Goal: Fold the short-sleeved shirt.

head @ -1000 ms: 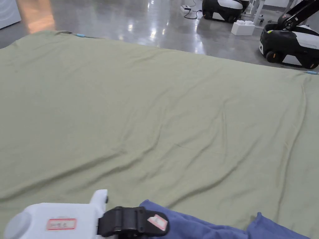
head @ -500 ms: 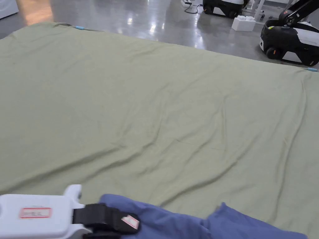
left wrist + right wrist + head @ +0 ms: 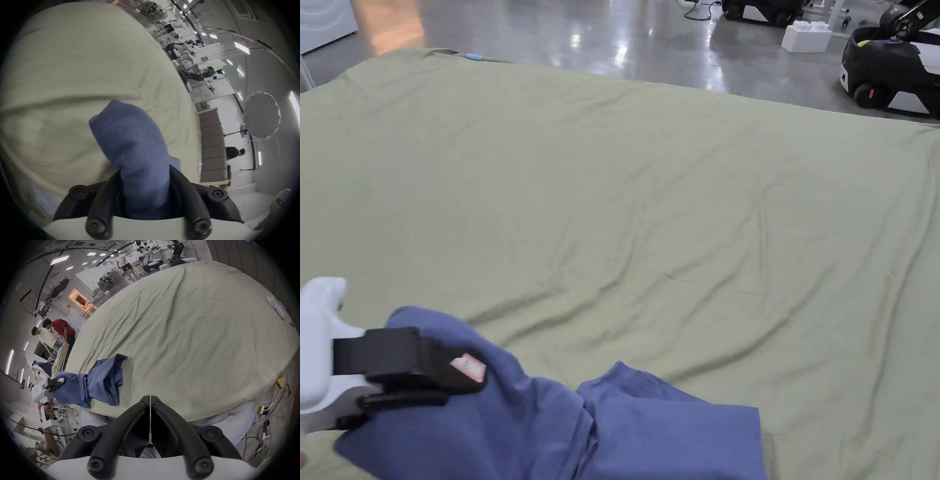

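Blue short-sleeved cotton shirt point(image 3: 650, 431) lies bunched at the near edge of the wrinkled pale green sheet point(image 3: 650, 206), one end lifted by the left gripper point(image 3: 459, 369). That white-bodied, black-jawed tool reaches in level from the left, its jaws pinching a thick fold point(image 3: 138, 154) that bulges out past the tips. Beyond the tips the sheet stretches wide and bare. The right gripper point(image 3: 150, 398) hovers off the near edge, jaws pressed together on nothing, the shirt point(image 3: 97, 382) lying to their left.
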The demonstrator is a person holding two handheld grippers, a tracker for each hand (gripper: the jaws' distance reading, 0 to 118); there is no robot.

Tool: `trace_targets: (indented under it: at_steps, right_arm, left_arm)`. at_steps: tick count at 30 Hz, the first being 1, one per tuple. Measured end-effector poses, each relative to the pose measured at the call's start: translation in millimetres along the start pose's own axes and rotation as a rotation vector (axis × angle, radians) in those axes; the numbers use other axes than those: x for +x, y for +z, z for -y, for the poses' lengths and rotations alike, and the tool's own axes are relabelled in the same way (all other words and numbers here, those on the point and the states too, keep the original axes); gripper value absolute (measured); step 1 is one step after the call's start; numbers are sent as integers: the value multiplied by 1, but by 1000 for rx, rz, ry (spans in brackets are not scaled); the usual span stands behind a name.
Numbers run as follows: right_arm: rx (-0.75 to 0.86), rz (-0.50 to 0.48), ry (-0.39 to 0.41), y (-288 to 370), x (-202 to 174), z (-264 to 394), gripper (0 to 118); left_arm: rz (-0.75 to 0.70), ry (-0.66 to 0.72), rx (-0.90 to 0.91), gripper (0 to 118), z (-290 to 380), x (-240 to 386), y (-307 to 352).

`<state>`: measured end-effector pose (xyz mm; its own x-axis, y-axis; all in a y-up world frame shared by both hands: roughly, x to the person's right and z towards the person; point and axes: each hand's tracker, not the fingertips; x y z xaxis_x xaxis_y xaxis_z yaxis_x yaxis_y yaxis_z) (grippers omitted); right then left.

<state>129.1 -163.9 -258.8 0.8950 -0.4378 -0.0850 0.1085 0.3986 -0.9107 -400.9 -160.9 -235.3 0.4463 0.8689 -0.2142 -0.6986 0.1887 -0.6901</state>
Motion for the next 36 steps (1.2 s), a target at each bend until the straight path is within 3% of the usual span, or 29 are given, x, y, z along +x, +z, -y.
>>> trace_targets:
  at_steps: [4,10,13,16,18,20,21,23,25,26,28,32,33,36]
  right_arm:
    - [-1,-20,-9,1,8,2,3]
    - [30,2,-66,10,31,5,3]
    - [41,27,-87,14,40,9,3]
    - [46,41,-112,16,49,11,3]
    - [42,43,-125,15,52,12,3]
    - [33,41,-133,11,55,11,3]
    - [28,42,-133,9,55,11,3]
    - [19,39,-127,5,53,9,3]
    - [14,26,-118,3,50,8,3]
    - [14,16,-111,4,48,8,3]
    - [14,0,-99,5,47,7,3]
    - [16,0,-87,6,46,6,3]
    - [16,3,-87,6,47,6,3]
    - [8,8,-105,2,51,6,3]
  left_arm:
    - [44,-94,-95,18,15,36,-56]
    - [-23,-248,-262,18,44,67,-151]
    - [-135,-304,-322,18,56,67,-191]
    - [-148,-311,-317,19,64,73,-204]
    - [-36,-291,-302,45,61,76,-198]
    - [130,-203,-342,80,58,77,-191]
    - [42,-177,-390,81,55,69,-186]
    - [117,-98,-422,81,53,67,-185]
    - [192,-61,-470,79,50,63,-183]
    - [182,-67,-466,65,49,62,-179]
    - [142,-101,-386,7,48,58,-167]
    - [-104,-196,-329,4,45,44,-152]
    - [483,-7,-309,4,53,69,-163]
    - [609,38,-384,4,66,59,-180]
